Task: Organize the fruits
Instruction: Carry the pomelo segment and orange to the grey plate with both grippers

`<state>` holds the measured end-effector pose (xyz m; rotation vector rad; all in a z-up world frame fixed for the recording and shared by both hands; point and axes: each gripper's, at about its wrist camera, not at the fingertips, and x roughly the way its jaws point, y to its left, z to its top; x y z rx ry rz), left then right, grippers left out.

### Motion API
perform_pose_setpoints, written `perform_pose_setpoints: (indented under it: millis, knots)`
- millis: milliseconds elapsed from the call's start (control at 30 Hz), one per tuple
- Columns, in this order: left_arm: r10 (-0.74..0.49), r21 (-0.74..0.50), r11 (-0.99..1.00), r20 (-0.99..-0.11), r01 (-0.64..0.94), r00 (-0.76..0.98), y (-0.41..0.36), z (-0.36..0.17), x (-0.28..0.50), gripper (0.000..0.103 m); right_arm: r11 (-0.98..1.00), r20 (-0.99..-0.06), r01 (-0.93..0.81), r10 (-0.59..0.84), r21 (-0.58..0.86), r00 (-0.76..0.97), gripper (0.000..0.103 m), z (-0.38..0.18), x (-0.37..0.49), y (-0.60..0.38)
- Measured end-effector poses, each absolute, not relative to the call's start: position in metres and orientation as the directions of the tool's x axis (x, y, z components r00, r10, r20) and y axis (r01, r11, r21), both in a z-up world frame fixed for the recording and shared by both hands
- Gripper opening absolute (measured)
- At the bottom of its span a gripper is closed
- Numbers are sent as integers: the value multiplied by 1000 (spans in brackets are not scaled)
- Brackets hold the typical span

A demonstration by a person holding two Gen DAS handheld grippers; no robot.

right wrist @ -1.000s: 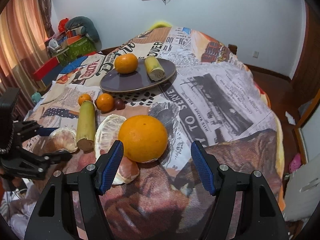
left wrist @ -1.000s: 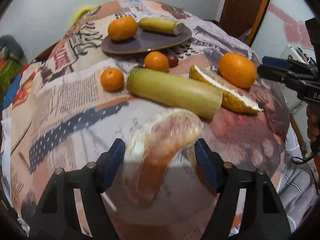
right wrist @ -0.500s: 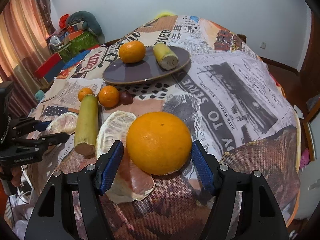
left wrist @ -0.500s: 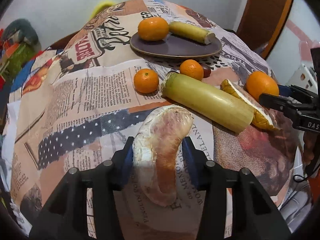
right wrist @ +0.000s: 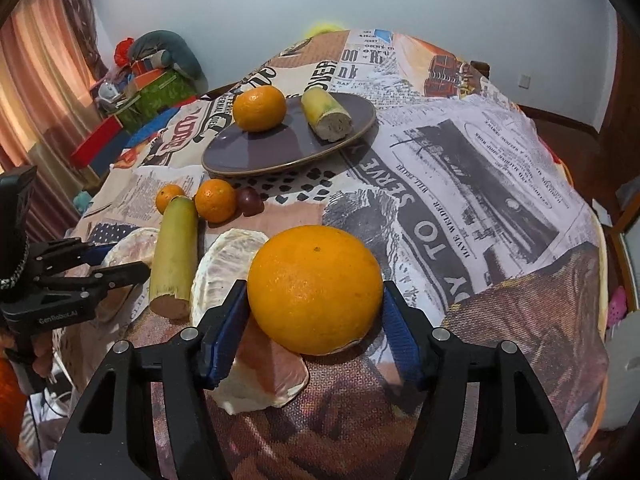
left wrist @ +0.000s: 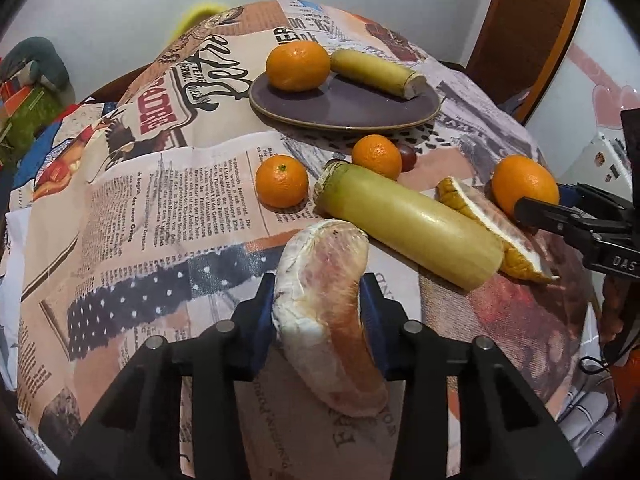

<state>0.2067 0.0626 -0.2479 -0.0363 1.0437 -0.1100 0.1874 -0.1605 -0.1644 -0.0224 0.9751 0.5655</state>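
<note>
A pale pink peeled pomelo segment (left wrist: 324, 312) lies on the near part of the cloth, and my left gripper (left wrist: 318, 284) is closing on it, both blue pads pressed against its sides. A large orange (right wrist: 316, 288) rests partly on a peeled pomelo piece (right wrist: 228, 264). My right gripper (right wrist: 314, 286) straddles the orange with its jaws closing, the pads just off its sides. Farther back stands a purple plate (left wrist: 360, 108) with an orange (left wrist: 298, 66) and a short yellow-green stalk piece (left wrist: 376, 74) on it. A longer stalk (left wrist: 408, 232) lies between the two grippers.
Two mandarins (left wrist: 282, 186) (left wrist: 376, 156) and a small dark fruit (left wrist: 408, 158) lie before the plate. The newspaper-print cloth (right wrist: 460, 184) drops off at the near and right edges. A wooden chair back (left wrist: 532, 32) stands far right; boxes and clutter (right wrist: 160, 80) sit beyond the table's left.
The left jaws came together from wide apart until they hold the pomelo segment. The right gripper moved forward so the large orange now sits between its pads, which narrowed slightly.
</note>
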Motion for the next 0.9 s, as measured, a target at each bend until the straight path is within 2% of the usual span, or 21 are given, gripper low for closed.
perform_pose_setpoints:
  millis: [100,167,400,467,533,633,767,900]
  knots:
    - [-110,-90,994,-848,63,518,65,-240,203,33,857,-780,-464,442,223,443,61,-159,188,-163]
    - [-118,-104,993,-836,58,536,67,-231,202,23,860,-774,-462,440,216,455,61,-154,188,-164]
    - [-79,-53,996,-843,65,532,63,-227,205,22,861,-750,-464,446,210,488,61,-139,189,-168]
    - [-78,-53,997,-860,63,505,63,-231,207,37,860,-751,-463,447,213,485,61,-140,189,-168]
    - [-73,-49,997,-873,62,482,63,-238,210,47,859,-755,-463,449,217,478,61,-143,190,-168]
    - [-58,-31,997,-891,67,451,62,-252,212,48,859,-760,-464,448,218,471,61,-146,190,-167]
    - [-74,-39,995,-887,87,457,60,-257,219,57,856,-764,-465,453,228,460,61,-151,191,-165]
    - [-83,-45,995,-881,91,466,59,-261,229,59,852,-763,-468,459,234,454,61,-152,192,-161]
